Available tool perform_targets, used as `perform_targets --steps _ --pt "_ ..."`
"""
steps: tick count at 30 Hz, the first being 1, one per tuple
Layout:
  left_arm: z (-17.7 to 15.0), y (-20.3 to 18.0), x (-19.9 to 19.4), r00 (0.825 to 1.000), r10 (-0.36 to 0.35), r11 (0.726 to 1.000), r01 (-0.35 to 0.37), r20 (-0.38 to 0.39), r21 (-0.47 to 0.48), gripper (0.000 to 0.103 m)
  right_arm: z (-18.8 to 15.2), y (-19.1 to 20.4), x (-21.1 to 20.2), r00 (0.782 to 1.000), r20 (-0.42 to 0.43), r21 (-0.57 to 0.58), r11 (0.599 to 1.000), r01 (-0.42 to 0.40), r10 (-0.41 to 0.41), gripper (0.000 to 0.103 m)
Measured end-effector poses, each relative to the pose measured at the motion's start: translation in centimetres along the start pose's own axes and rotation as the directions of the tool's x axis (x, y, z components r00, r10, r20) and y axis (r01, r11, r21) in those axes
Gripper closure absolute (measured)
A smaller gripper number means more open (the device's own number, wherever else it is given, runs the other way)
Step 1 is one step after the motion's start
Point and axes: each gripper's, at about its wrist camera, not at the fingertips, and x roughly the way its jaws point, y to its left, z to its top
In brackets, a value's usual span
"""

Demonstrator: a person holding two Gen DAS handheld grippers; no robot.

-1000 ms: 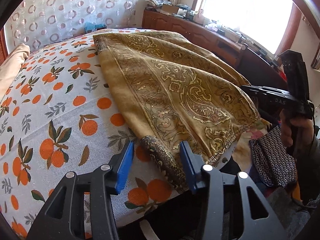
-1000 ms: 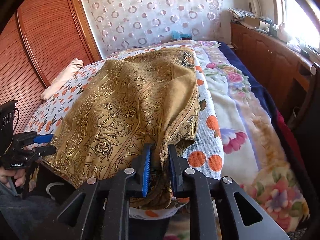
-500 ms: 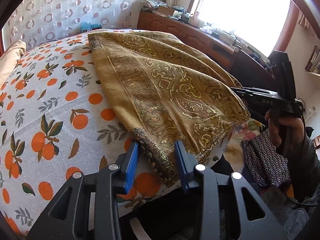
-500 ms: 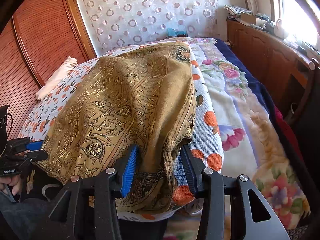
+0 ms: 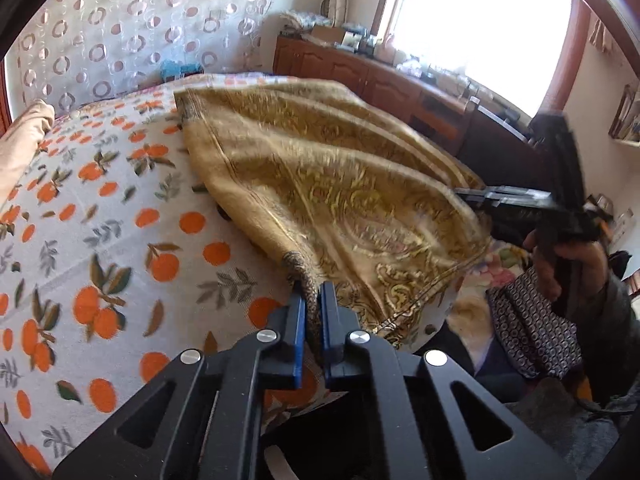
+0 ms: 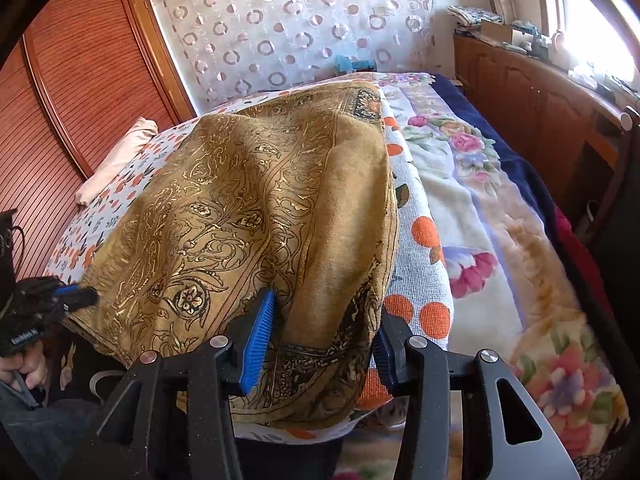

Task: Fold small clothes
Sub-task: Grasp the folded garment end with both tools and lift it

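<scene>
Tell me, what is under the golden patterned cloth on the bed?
Under the golden cloth lies the orange-print cover, seen around its edges. Whatever is beneath the cloth's middle is covered and cannot be seen.

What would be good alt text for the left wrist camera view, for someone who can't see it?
The left gripper, black with blue pads, is shut on the dark-bordered corner of a gold paisley-patterned cloth spread over a white bedspread printed with oranges. At right, a hand holds the right gripper at the cloth's other near corner; behind are a wooden sideboard and a bright window.
</scene>
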Motion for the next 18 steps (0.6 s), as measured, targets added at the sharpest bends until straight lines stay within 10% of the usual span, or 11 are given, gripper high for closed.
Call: perform_targets --steps 18 --pt "0.0 -0.1 -0.8 1.0 -0.02 1.0 0.02 0.002 -0.018 0.096 0.3 1.0 0.9 1.0 -0.011 -0.04 0.999 0.008 -0.008 0.043"
